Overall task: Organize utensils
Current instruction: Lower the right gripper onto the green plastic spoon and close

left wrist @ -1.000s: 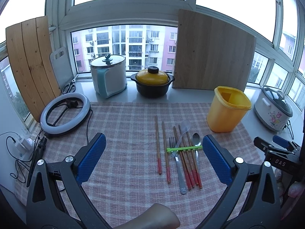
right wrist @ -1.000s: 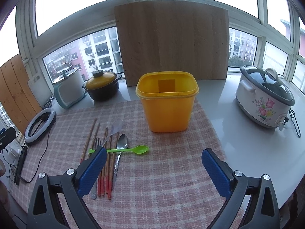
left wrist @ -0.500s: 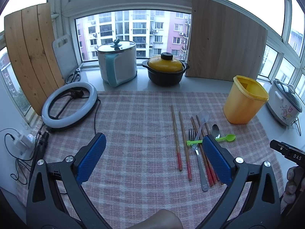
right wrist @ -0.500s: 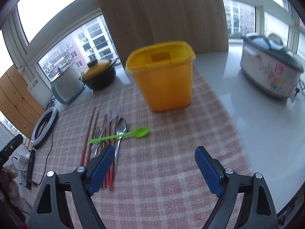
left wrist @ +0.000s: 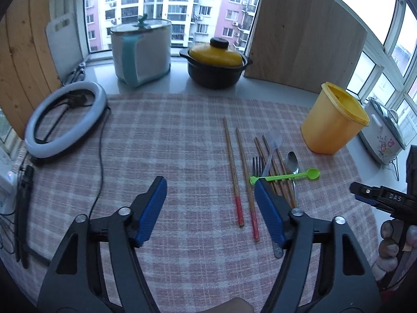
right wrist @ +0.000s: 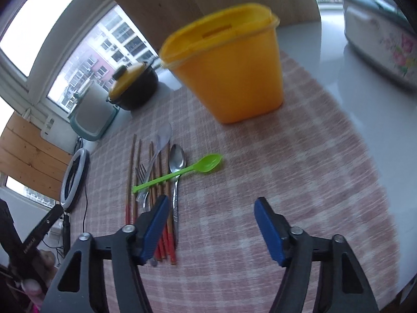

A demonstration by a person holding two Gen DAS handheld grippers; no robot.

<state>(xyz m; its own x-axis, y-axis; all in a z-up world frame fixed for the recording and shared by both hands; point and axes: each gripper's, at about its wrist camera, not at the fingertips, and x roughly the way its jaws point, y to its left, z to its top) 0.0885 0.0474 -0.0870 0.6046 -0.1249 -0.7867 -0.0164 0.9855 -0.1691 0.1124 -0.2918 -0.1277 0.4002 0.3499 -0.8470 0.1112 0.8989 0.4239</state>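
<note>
Since a second ago, we have brought both grippers lower and closer over the checked cloth [left wrist: 161, 135], and the utensils now fill more of each view. Our left gripper [left wrist: 210, 210] and right gripper [right wrist: 211, 228] both had their jaws spread wide then; now both are closing, with only bare cloth between the pads, grasping nothing.

The utensils lie in a row on the cloth: two chopsticks [left wrist: 235, 172] set a little apart, then a fork [left wrist: 257, 164], more chopsticks, a clear spoon [left wrist: 273, 143] and a metal spoon [right wrist: 177, 161], with a green spoon [right wrist: 182, 172] laid across them. The yellow tub [right wrist: 234, 62] stands upright on the cloth just beyond them.

From the left gripper's camera we see a ring light [left wrist: 65, 120], a white cooker [left wrist: 142, 52] and a yellow-lidded black pot [left wrist: 216, 65] along the window; here the right pad hides the handles of the fork and spoons. The right camera, blurred, shows those handles and the red chopstick ends beside its left pad, and a flowered cooker [right wrist: 380, 34] on the bare counter.
</note>
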